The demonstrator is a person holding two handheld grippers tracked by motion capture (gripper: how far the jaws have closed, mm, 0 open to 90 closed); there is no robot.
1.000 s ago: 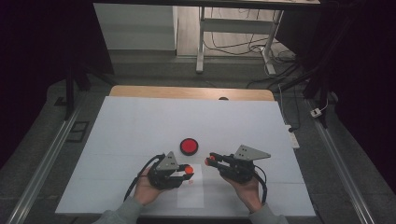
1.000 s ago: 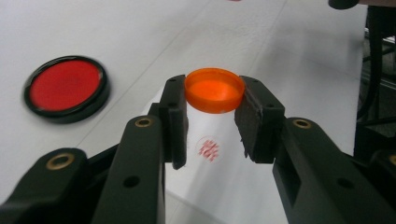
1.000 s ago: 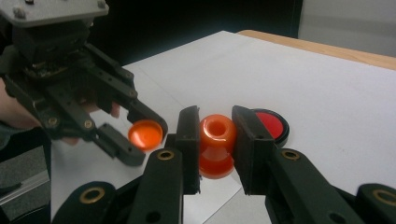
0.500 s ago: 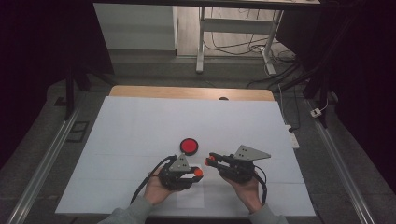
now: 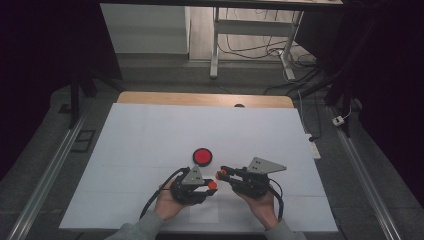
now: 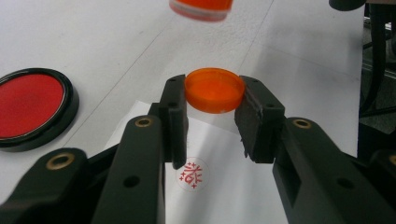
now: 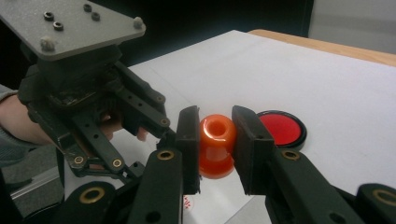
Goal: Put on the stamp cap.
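Note:
My left gripper [image 6: 212, 105] is shut on a flat orange cap [image 6: 215, 88], held just above a paper sheet [image 6: 219, 186] that bears a round red stamp mark [image 6: 193, 173]. My right gripper [image 7: 215, 137] is shut on an orange stamp [image 7: 216, 144], its open end facing the camera. In the left gripper view the stamp's orange, white-rimmed end [image 6: 201, 8] hangs just beyond the cap. From above, the left gripper [image 5: 210, 186] and right gripper [image 5: 222, 174] meet tip to tip at the table's near middle. A round red ink pad [image 5: 202, 156] lies open just behind them.
A white cover [image 5: 150, 130] spreads over the table, with a wooden edge [image 5: 200, 98] at the far side. The ink pad [image 6: 30, 107] lies left of the left jaws. Cables [image 5: 150, 205] trail from both grippers towards the person.
The left gripper has moved right with the cap, closing the gap to the right gripper's stamp. The right gripper has hardly moved.

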